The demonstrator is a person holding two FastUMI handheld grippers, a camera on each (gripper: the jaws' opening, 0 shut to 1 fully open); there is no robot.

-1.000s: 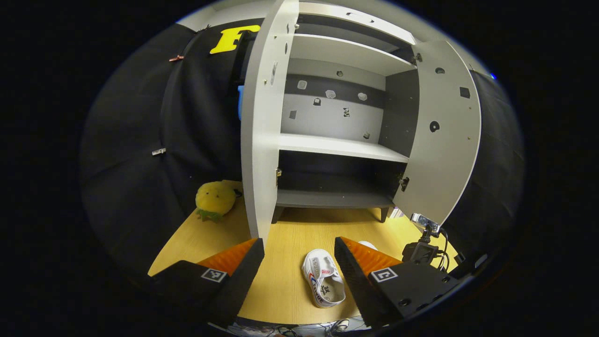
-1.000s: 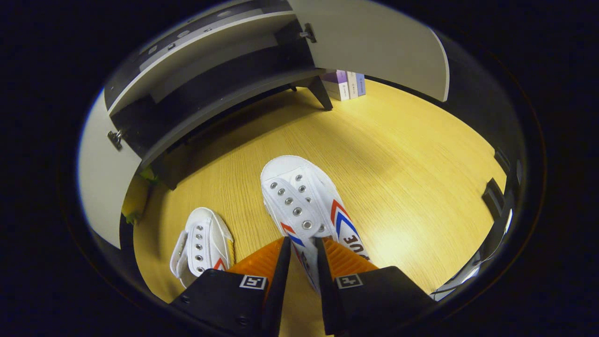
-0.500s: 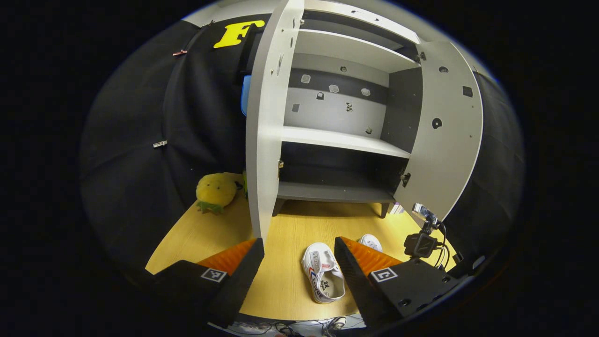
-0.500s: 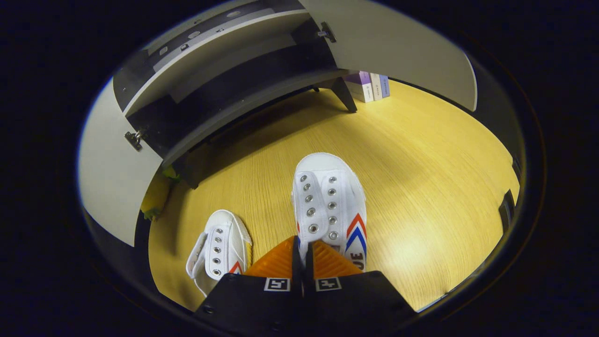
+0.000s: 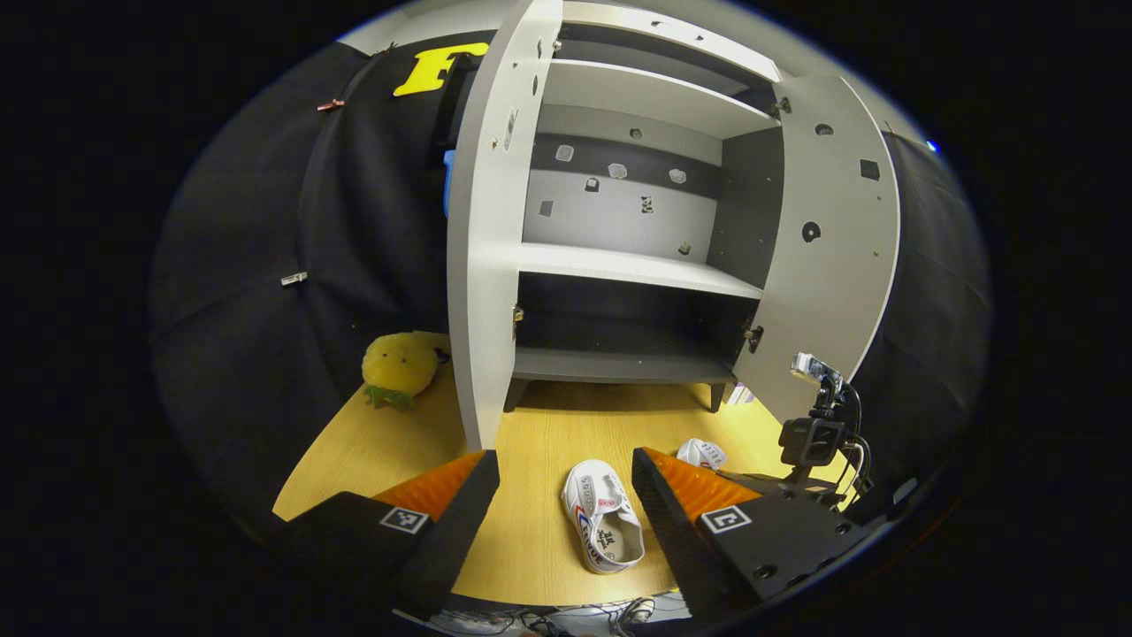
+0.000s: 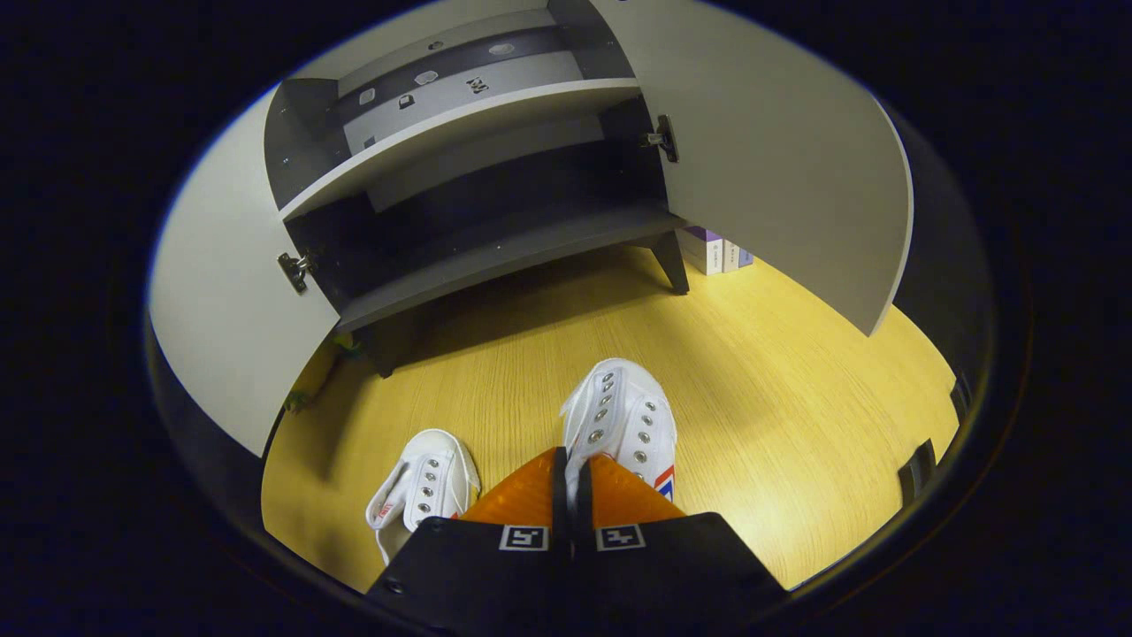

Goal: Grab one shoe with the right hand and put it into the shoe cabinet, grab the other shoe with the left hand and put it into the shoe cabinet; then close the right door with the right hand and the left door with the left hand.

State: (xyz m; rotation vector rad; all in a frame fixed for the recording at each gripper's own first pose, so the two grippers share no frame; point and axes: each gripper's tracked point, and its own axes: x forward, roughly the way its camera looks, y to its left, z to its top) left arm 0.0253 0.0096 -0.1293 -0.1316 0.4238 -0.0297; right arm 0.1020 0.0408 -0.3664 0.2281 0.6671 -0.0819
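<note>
Item, far left: a yellow plush toy [image 5: 400,370] sat on the wooden floor [image 5: 539,433] against the booth's dark cloth, apart from the work.

Item: the shoe cabinet [image 5: 619,265] stood with both doors swung wide — left door [image 5: 482,265] and right door [image 5: 831,248] — pale shelves above, a dark bottom shelf [image 6: 504,257] bare and ready.

Item: left claw [image 5: 566,495], fingers spread wide and holding nothing, hung over the floor in front of the cabinet. Between its fingers lay the second shoe [image 5: 601,526], on the floor, opening upward.

Item: right claw [image 6: 573,482], closed tight on the first shoe [image 6: 622,420] at its heel end, both fingers pinching the collar; the toe pointed toward the cabinet. Whether the sole had cleared the floor could not be told. In the right gripper view the second shoe sat just beside it to the left.

Item, far right: small boxes [image 6: 721,252] stood behind the cabinet's leg.

Step in hand, as I judged it: the first shoe gripped, placement not yet made. The next move would call for carrying it forward and low onto the bottom shelf, passing between the open doors without clipping either.

Description of shoes: white canvas, rows of metal eyelets, no laces visible, red and blue chevrons at the side — light, soft, likely to droop from a heel pinch.
</note>
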